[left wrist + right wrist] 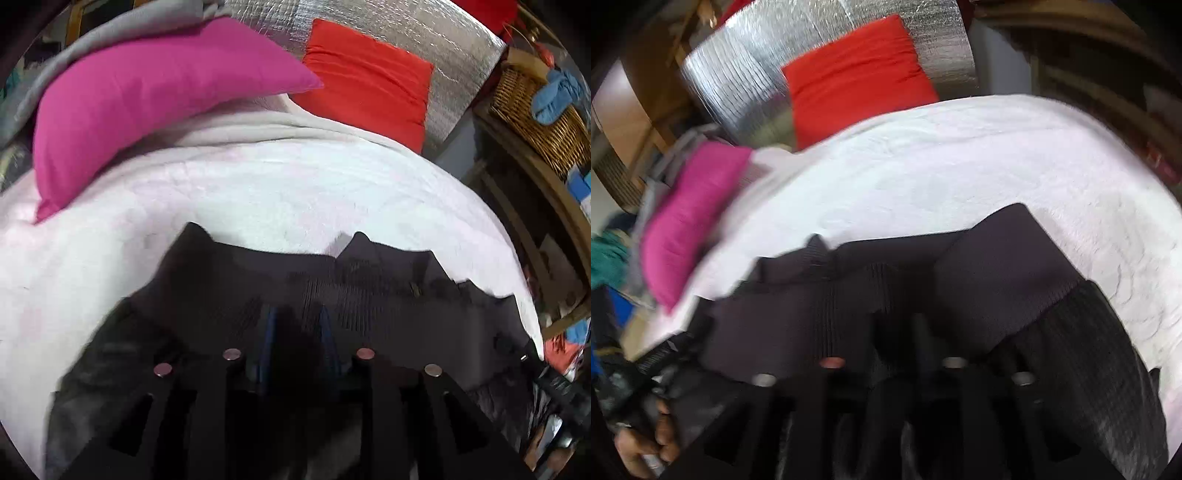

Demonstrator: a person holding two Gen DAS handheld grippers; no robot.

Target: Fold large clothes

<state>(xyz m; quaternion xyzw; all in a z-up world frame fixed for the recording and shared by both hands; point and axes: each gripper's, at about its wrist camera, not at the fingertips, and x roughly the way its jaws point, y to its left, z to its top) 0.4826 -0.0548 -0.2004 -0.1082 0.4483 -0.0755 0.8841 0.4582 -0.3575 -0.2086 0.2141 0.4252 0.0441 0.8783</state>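
A dark knitted garment [369, 280] with a ribbed hem lies bunched on the white bed cover [295, 184], near its front edge. My left gripper [297, 325] points down into the ribbed band. Its blue-edged fingers [267, 332] stand close together with a fold of dark fabric pinched between them. In the right wrist view the same garment [997, 266] drapes over my right gripper [901, 332]. The picture is blurred and the fabric hides the fingertips, so the jaws' state does not show. A hand [646, 439] holds the other tool at the lower left.
A pink pillow [147, 103] lies on the bed at the back left, and a red cushion [369, 81] leans on a silver quilted panel [424, 33]. A wicker basket [535, 110] sits on wooden shelving to the right of the bed.
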